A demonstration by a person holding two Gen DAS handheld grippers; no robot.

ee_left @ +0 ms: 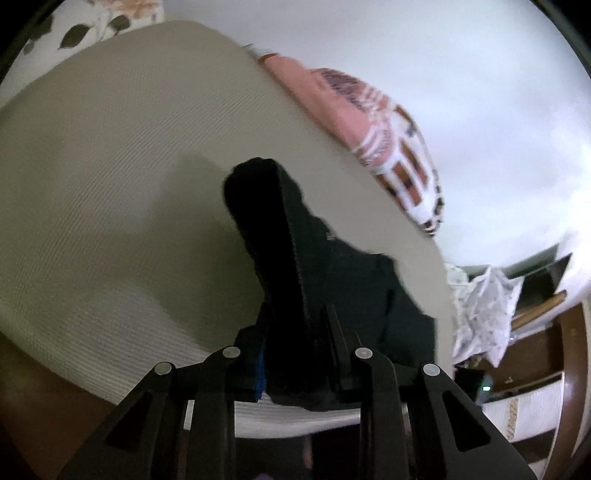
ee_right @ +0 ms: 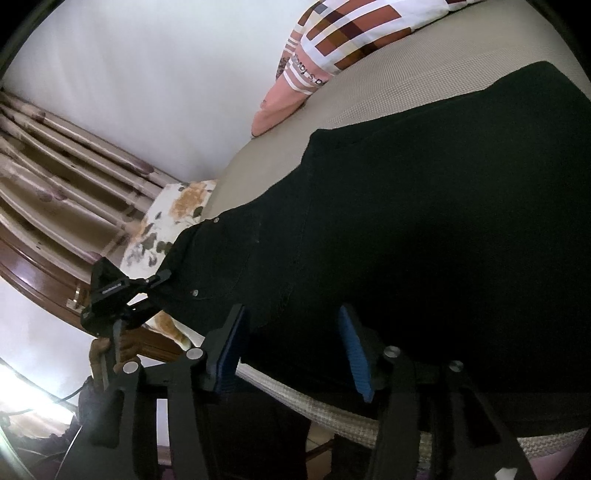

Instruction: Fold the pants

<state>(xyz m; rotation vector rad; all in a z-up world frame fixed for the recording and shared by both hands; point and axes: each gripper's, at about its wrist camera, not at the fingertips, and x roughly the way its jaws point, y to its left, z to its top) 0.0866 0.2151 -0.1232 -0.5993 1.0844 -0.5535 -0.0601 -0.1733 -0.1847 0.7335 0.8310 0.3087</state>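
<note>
While black pants drape the bed, left claw clamps a raised fold, right claw apart over the cloth.

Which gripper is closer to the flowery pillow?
Left. The left gripper clamps the black pants right beside the white floral pillow; the right gripper sits farther along the pants' edge.

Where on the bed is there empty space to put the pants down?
The widest bare mattress lies left of the black pants, up to the floral pillow. A narrower strip runs between the pants and the pink patterned pillow. The near edge is crowded by pants and both grippers.
</note>
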